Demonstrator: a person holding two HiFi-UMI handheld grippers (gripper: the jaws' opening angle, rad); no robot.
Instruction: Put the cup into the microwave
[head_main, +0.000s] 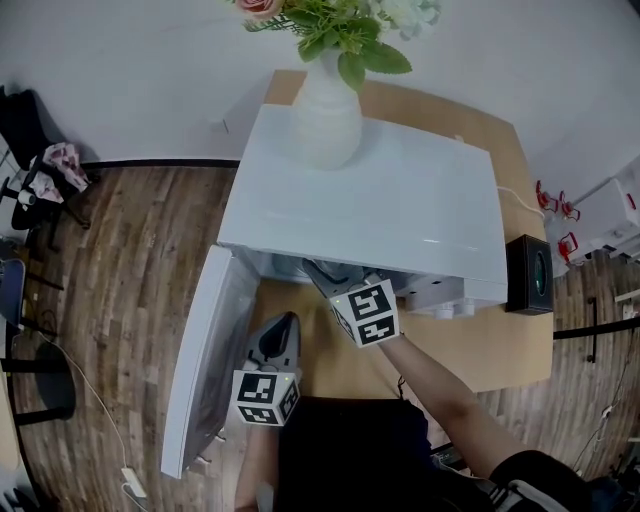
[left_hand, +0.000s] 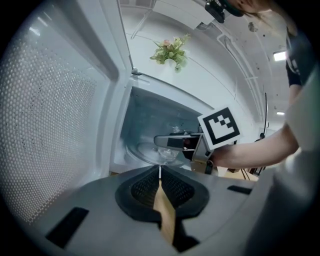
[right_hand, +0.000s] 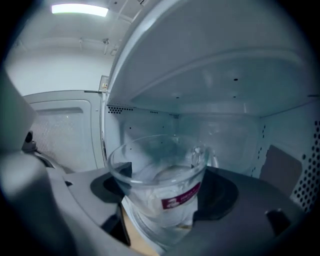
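Head view: microwave (head_main: 400, 200) on a wooden table (head_main: 500, 350), its door (head_main: 205, 360) swung open just left of the left gripper (head_main: 288, 322). White vase (head_main: 325, 120) with flowers stands on the microwave top, beyond both grippers. Right gripper (head_main: 325, 275) reaches into the cavity, tips hidden under the top panel. Cup not visible from here.

Left gripper view: left jaws pressed together with nothing between them, held outside and in front of the opening. Ahead and slightly right, the right gripper's jaws extend over the glass turntable (left_hand: 142, 150), with the clear cup (left_hand: 167, 155) at their tips. Cannot tell whether the cup base touches the turntable.

Right gripper view: jaws clamped on the clear glass cup, one on either side of its wall; handle (right_hand: 212, 160) faces away, toward the back wall. Cavity ceiling and walls surround the cup.

Progress, as judged: door opened and cup carried inside, so most of it is done. Left: lower it onto the turntable, let go, draw the gripper out.

Writing: red label (right_hand: 181, 196) on the cup's near side carries white print, too blurred to read. No brand legible on the microwave
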